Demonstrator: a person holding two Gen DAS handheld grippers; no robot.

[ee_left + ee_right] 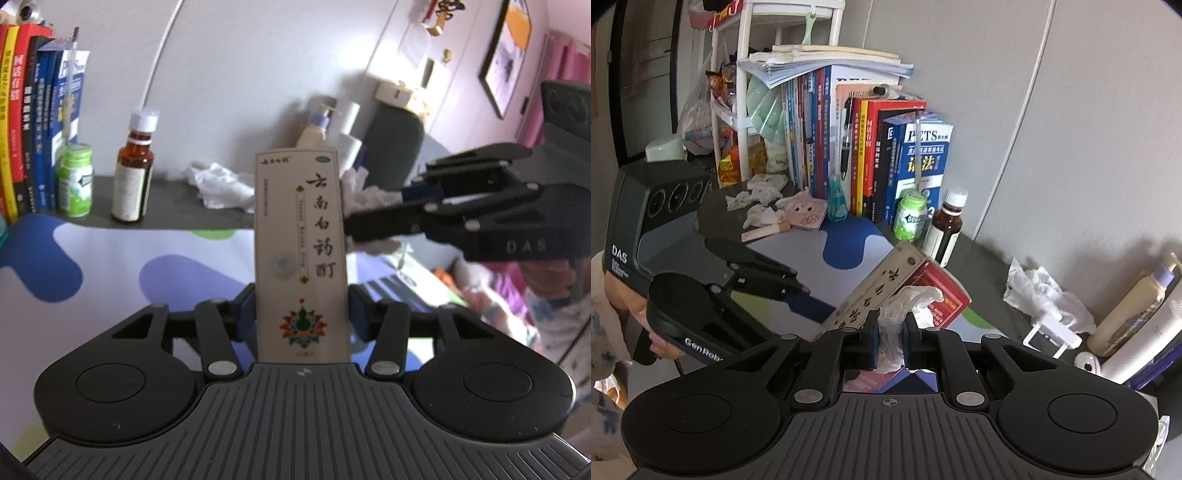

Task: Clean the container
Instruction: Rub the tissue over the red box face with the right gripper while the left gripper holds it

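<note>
The medicine box (301, 254) is standing clamped in the left gripper (302, 314) above the desk mat (110, 266); the right gripper (890, 341), pinching a tissue (905, 306), is wiping its side. Steady holding and light strokes should suit.

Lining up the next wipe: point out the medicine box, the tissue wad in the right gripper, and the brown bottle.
medicine box (301, 254), left wrist view, middle of its cream front face.
tissue wad (892, 332), right wrist view, part pinched between the pads.
brown bottle (133, 177), left wrist view, amber body above the label.
</note>
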